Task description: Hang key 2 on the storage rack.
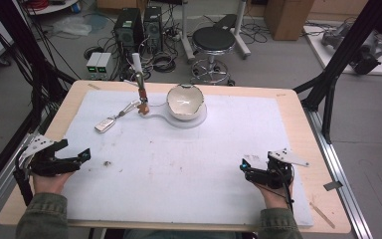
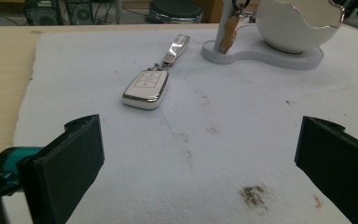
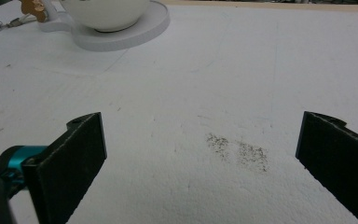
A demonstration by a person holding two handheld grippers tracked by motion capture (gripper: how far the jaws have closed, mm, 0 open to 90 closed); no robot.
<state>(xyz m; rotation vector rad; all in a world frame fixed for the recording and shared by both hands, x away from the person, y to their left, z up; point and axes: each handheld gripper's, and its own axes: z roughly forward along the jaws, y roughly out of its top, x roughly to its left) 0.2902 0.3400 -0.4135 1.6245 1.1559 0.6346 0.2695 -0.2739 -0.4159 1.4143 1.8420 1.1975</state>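
White foam mat [image 1: 189, 159] covers table. Left gripper [image 1: 77, 158] and right gripper [image 1: 246, 168]: jaws wide apart, empty (near edge). Car key fob [image 2: 146, 88] lies flat ahead of left gripper, near eggshell-shaped bowl [image 1: 185, 101], possibly ceramic.

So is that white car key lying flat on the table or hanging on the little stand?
Lying flat. The car key rests on the white mat, its strap stretched toward the stand, apart from both grippers.

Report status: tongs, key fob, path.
Left tongs open, empty. Right tongs open, empty. Key fob flat on the mat, untouched, ahead of left tongs. Nothing between.
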